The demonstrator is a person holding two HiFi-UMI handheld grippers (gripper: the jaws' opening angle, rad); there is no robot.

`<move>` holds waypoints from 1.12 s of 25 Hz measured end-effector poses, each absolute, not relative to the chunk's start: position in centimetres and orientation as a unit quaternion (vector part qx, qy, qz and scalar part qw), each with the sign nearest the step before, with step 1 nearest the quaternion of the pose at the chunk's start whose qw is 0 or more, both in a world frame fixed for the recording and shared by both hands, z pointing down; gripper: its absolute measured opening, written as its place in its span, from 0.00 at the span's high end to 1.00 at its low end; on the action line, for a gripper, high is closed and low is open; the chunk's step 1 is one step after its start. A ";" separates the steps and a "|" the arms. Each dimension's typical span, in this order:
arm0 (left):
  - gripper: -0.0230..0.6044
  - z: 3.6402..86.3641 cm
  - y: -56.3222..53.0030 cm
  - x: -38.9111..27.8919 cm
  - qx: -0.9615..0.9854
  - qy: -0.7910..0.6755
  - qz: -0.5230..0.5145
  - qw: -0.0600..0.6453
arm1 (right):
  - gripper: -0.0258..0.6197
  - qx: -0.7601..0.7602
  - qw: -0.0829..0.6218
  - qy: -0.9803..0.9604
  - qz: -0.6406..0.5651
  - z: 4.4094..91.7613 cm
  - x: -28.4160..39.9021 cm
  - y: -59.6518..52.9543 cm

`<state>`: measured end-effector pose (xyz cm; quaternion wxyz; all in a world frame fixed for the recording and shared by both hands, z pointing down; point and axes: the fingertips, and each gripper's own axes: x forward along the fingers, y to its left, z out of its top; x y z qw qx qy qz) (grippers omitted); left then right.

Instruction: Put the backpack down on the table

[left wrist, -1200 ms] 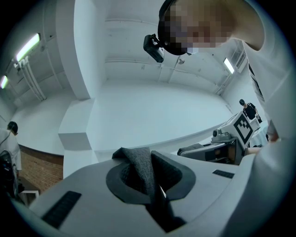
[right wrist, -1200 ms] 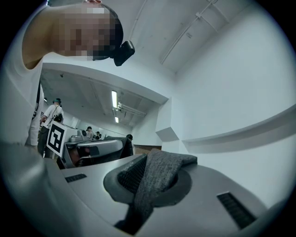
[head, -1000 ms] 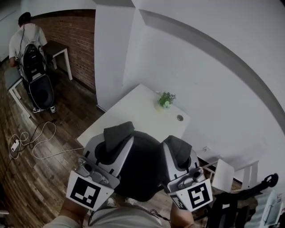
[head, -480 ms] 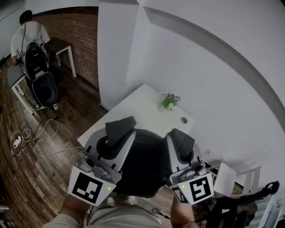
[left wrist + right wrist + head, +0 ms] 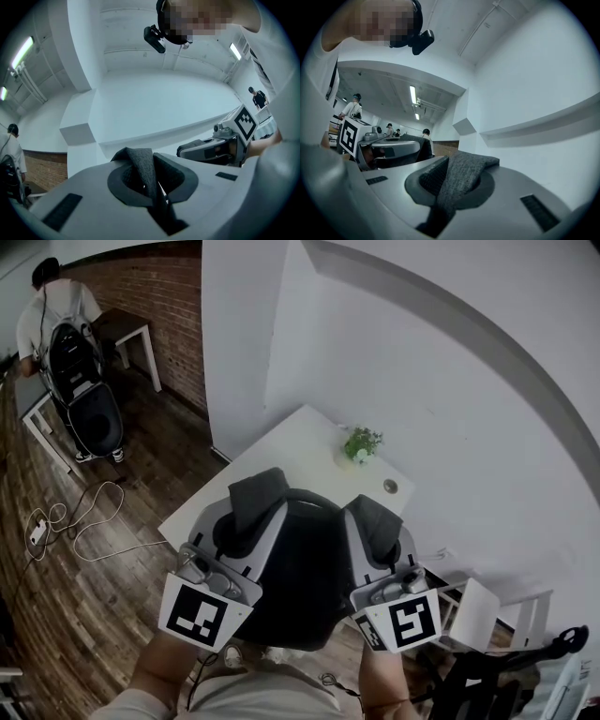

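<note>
Clenched on one dark strap apiece, left gripper and right gripper, carrying the backpack low in the head view's centre, at the near edge of the white table and seemingly not yet resting on it. Risks catching that edge if lowered too soon, or sliding forward into the small plant above and right of centre in frame.
</note>
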<state>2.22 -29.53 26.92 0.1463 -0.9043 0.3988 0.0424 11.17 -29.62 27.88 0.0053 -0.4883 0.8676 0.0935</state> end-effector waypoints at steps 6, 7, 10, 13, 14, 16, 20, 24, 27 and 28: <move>0.89 29.1 -31.7 3.4 -0.905 0.406 0.046 0.114 | 0.87 -0.480 -0.021 0.874 0.077 30.9 12.0 -31.7; 0.89 29.4 -31.9 3.4 -0.906 0.407 0.047 0.110 | 0.87 -0.478 -0.025 0.875 0.072 31.4 12.0 -31.9; 0.89 30.3 -32.5 3.5 -0.906 0.410 0.045 0.097 | 0.87 -0.474 -0.038 0.877 0.062 32.7 12.0 -32.6; 0.89 31.1 -33.1 3.7 -0.905 0.413 0.041 0.091 | 0.87 -0.475 -0.047 0.877 0.059 33.7 12.1 -33.1; 0.89 31.3 -33.2 3.7 -0.905 0.414 0.041 0.088 | 0.87 -0.475 -0.050 0.876 0.059 34.0 12.2 -33.2; 0.89 31.9 -33.6 4.0 -0.905 0.415 0.039 0.083 | 0.87 -0.477 -0.059 0.875 0.059 35.0 12.5 -33.7; 0.89 33.5 -34.5 4.4 -0.908 0.411 0.034 0.067 | 0.87 -0.481 -0.089 0.871 0.053 37.3 12.8 -34.8; 0.89 35.5 -35.4 4.9 -0.912 0.407 0.020 0.055 | 0.87 -0.486 -0.115 0.866 0.040 39.8 13.0 -35.7; 0.88 36.4 -36.0 5.0 -0.913 0.405 0.017 0.041 | 0.87 -0.493 -0.127 0.860 0.048 41.4 13.2 -36.5; 0.88 36.7 -36.1 5.1 -0.914 0.404 0.016 0.039 | 0.87 -0.494 -0.129 0.858 0.056 41.7 13.2 -36.7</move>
